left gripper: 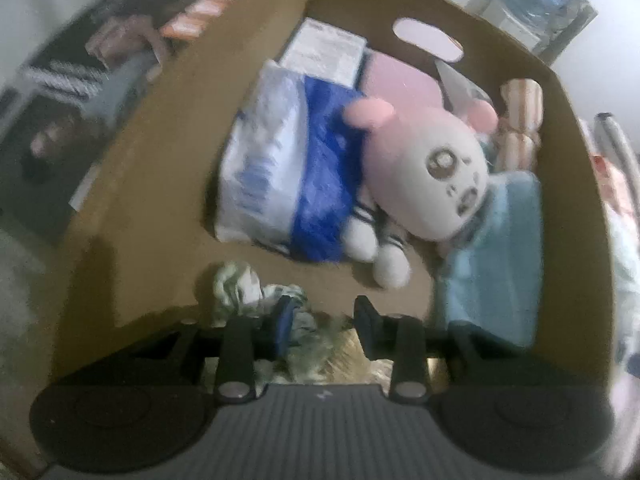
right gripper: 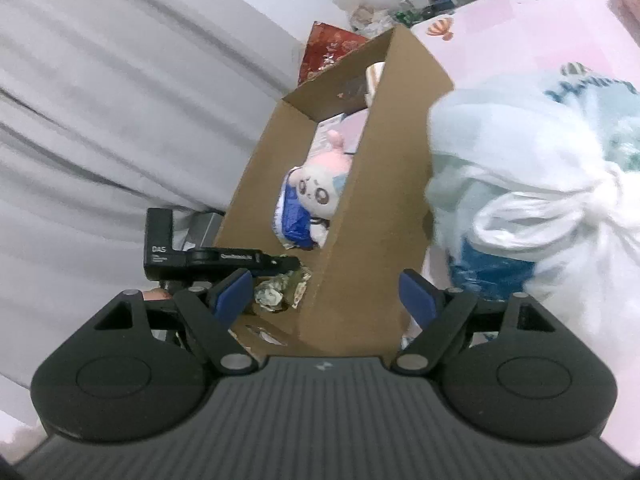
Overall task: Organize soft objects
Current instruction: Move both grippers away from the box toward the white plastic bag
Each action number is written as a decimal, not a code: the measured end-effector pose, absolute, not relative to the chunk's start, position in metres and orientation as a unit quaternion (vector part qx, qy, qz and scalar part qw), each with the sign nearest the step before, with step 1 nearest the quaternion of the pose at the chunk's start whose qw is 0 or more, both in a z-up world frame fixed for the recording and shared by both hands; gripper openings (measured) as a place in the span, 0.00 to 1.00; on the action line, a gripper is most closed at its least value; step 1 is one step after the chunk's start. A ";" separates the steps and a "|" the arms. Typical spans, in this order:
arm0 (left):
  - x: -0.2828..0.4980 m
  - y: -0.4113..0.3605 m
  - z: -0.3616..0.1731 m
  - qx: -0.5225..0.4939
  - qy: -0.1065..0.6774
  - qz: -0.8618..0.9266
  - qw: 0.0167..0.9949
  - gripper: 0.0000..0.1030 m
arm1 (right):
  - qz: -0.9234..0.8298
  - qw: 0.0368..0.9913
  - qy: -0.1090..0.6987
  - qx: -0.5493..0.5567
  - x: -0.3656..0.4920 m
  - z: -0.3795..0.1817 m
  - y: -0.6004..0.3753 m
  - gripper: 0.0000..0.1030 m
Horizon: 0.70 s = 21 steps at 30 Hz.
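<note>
- Left wrist view puts your left gripper (left gripper: 322, 320) just inside the near wall of the cardboard box (left gripper: 160, 184), pointing steeply down, its jaws narrowed around a crumpled green-and-white cloth (left gripper: 240, 284). Blur hides whether the pads actually press it, so you cannot call it a firm grip.
- From that claw, the cloth bunches at and just left of the fingertips, with no clear long axis, on the box floor by the near-left corner.
- Moving right across the box: a blue-and-white plastic pack (left gripper: 280, 176) lies lengthwise toward the far wall, a pink-eared plush toy (left gripper: 432, 176) leans on it, and a light blue folded cloth (left gripper: 496, 256) runs along the right wall.
- Printing on the pack is too smeared to read.
- Right wrist view shows your right gripper (right gripper: 326, 300) with jaws wide apart and nothing between them, outside the box, facing its near corner edge.
- Your left hand is the nearer one to the cloth.
- At the right, a white tied plastic bag (right gripper: 540, 200) sits on the pink surface (right gripper: 520, 28) just beside the box; its blue lettering is unreadable.
</note>
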<state>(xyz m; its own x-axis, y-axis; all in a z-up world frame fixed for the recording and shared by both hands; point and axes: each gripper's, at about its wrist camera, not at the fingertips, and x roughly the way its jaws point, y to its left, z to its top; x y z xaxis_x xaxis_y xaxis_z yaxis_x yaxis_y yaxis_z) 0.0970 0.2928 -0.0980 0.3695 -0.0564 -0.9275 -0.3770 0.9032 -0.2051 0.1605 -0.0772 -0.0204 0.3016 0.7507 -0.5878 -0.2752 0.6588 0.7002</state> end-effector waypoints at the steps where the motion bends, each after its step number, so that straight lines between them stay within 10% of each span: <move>1: 0.098 0.290 -0.097 -0.182 0.550 0.111 0.807 0.38 | 0.331 0.770 0.489 0.243 0.160 -0.023 -0.079 0.78; 21: 0.057 0.196 -0.014 -0.077 0.400 0.070 0.911 0.79 | 0.250 0.817 0.424 0.302 0.111 -0.034 -0.198 0.81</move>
<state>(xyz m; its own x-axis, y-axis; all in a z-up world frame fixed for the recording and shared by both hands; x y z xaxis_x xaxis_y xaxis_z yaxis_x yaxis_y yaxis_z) 0.0573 0.1960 -0.0140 0.6700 0.0654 -0.7395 -0.1884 0.9785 -0.0841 0.1109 -0.1980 -0.0341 0.5161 0.6640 -0.5411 -0.1521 0.6927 0.7050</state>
